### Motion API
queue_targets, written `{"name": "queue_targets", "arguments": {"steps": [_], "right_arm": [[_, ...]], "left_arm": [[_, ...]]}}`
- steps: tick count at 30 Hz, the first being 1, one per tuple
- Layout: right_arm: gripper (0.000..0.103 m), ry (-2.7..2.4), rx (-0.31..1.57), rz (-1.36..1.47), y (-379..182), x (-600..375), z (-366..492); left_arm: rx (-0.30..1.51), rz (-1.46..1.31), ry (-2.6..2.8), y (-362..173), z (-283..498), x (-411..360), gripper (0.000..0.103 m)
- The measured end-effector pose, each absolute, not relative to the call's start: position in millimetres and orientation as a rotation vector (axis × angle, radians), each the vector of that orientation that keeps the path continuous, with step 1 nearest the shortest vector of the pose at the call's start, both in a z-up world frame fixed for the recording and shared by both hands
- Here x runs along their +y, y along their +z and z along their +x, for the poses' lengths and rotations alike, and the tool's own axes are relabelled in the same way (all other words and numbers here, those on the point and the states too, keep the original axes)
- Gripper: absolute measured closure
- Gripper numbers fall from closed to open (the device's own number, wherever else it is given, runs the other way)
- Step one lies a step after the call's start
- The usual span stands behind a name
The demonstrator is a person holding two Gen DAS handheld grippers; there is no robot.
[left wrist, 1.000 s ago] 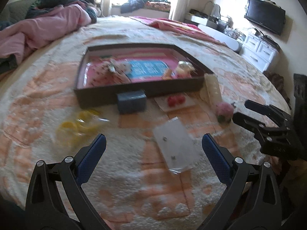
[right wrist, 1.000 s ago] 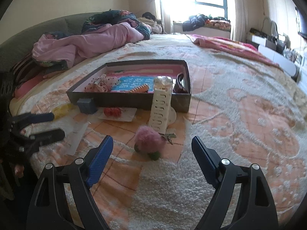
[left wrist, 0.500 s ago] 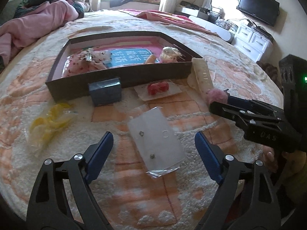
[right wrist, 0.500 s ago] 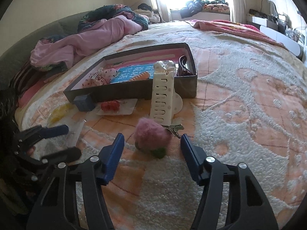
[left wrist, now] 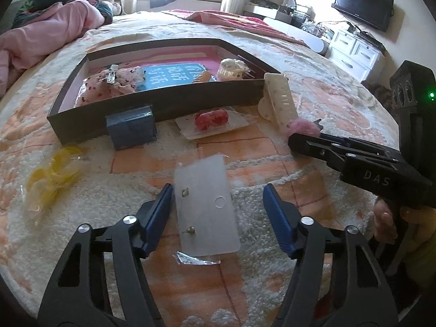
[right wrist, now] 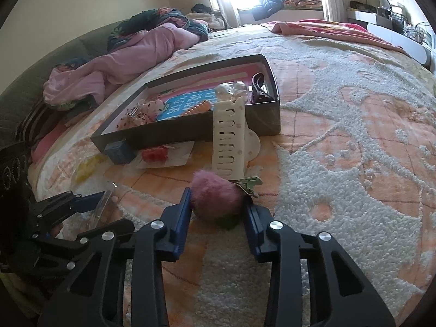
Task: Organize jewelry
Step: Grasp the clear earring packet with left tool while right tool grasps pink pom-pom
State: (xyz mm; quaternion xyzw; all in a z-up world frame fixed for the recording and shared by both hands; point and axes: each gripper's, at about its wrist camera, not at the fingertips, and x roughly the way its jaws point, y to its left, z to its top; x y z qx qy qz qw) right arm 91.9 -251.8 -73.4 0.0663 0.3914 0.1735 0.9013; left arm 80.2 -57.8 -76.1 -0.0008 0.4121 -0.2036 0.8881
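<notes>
Presently the right gripper [right wrist: 216, 207] has its jaws closed against both sides of the pink pompom clip [right wrist: 216, 197] on the bedspread [right wrist: 354, 163]. Left gripper [left wrist: 218, 207] stands open astride the clear earring card [left wrist: 205, 207]. Beyond lies the dark tray [left wrist: 163, 106].

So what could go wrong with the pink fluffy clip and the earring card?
The right tongs squeeze only the pompom fluff, so the clip might slip out when lifted. The left tongs are open around the flat earring card; it lies on bumpy blanket, so they might slide over it or snag loops.
</notes>
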Motion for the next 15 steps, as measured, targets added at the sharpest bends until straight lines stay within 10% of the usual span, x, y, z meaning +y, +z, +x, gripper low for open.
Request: {"name": "queue_targets", "arguments": {"steps": [4, 15], "right_arm": [[0.073, 0.364, 0.806, 0.132, -72.2, -250.9, 90.3], [0.073, 0.36, 0.748, 0.075, -62.1, -248.7, 79.6]], "left_arm": [[0.855, 0.007, -0.411, -76.2, 80.3, -57.1, 0.069], [0.832, 0.019, -0.408, -70.8, 75.7, -55.6, 0.071]]}}
